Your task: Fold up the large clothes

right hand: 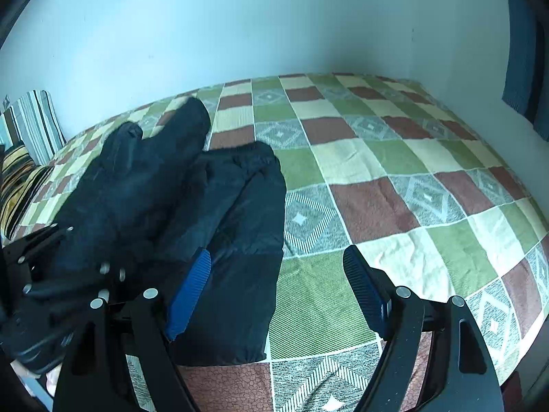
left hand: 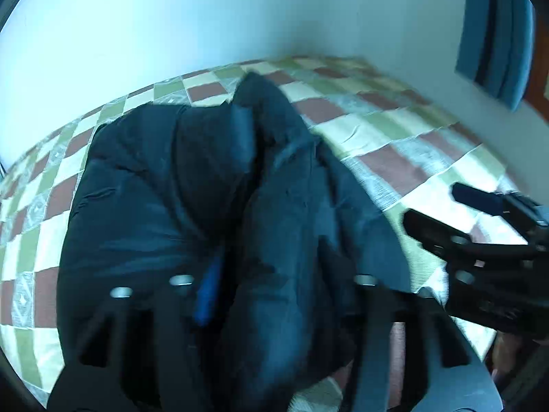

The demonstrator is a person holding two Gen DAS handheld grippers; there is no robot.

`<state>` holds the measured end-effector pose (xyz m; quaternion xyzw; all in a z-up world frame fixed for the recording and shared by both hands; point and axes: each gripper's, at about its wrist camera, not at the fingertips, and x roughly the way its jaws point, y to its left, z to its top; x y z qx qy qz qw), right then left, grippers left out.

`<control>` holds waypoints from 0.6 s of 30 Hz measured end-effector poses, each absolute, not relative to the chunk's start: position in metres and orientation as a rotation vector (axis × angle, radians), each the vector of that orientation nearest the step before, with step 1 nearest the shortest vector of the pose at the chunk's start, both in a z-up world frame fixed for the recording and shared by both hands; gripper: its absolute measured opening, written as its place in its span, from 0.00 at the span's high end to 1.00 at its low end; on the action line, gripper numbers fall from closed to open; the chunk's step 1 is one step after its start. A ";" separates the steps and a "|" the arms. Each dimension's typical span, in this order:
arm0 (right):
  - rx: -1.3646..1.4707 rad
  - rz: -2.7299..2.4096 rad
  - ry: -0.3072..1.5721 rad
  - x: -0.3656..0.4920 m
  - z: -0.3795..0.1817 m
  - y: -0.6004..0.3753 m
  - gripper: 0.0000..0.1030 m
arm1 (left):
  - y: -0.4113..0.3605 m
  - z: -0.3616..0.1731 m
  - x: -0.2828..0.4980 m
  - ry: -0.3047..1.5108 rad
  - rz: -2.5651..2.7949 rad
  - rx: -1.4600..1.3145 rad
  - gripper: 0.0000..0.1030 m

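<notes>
Left wrist view: A dark puffy jacket [left hand: 212, 189] lies bunched on the bed [left hand: 394, 144], which carries a checked quilt in green, cream and brown. The jacket fills the centre of the picture and runs from the far edge of the quilt down under the camera. The left tongs [left hand: 274, 295] hang directly over the near part of the garment. One blue pad [left hand: 207, 295] shows against the cloth; the other finger is dark and blurred. The jaws stand part open, and no fabric is visibly pinched between them, so the left tongs are read as released. The right tongs [left hand: 442, 213] show at the right edge, over bare quilt, just beside the jacket's hem.

Right wrist view: The right tongs [right hand: 278, 295] stand spread wide and grasp nothing. The left blue pad [right hand: 190, 295] lies over the jacket's near right corner; the right pad [right hand: 363, 292] hangs over bare quilt. The jacket [right hand: 192, 199] occupies the left half of the bed [right hand: 411, 178], with two sleeve-like lobes reaching toward the wall. A striped pillow [right hand: 34, 120] stands at the far left.

Step in hand, as a judgement: a fold appears just laid down, and both tongs are free between grasps. The garment is still lumpy, not a flat packet.

Next move, as a judgement: select a fresh edge, likely the near hem or a sleeve. Pinch only the layers meant to travel. Padded fabric is slippery and springs back; press the crease down before release.
</notes>
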<state>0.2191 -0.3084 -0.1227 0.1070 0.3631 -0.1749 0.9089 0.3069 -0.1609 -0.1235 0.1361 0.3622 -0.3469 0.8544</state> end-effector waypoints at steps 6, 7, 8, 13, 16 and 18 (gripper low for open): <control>0.216 -0.361 0.719 0.218 -0.105 -0.305 0.24 | -0.137 -0.090 0.288 0.707 -0.731 0.235 0.32; 0.215 -0.356 0.715 0.218 -0.102 -0.303 0.24 | -0.128 -0.082 0.285 0.686 -0.720 0.227 0.29; 0.210 -0.350 0.711 0.218 -0.099 -0.299 0.24 | -0.121 -0.078 0.285 0.677 -0.712 0.218 0.28; 0.201 -0.303 0.690 0.223 -0.081 -0.279 0.24 | -0.081 -0.062 0.299 0.682 -0.623 0.162 0.26; 0.201 -0.263 0.684 0.232 -0.072 -0.265 0.24 | -0.049 -0.060 0.321 0.687 -0.524 0.139 0.22; 0.187 -0.241 0.687 0.241 -0.069 -0.255 0.24 | -0.032 -0.064 0.336 0.707 -0.483 0.122 0.21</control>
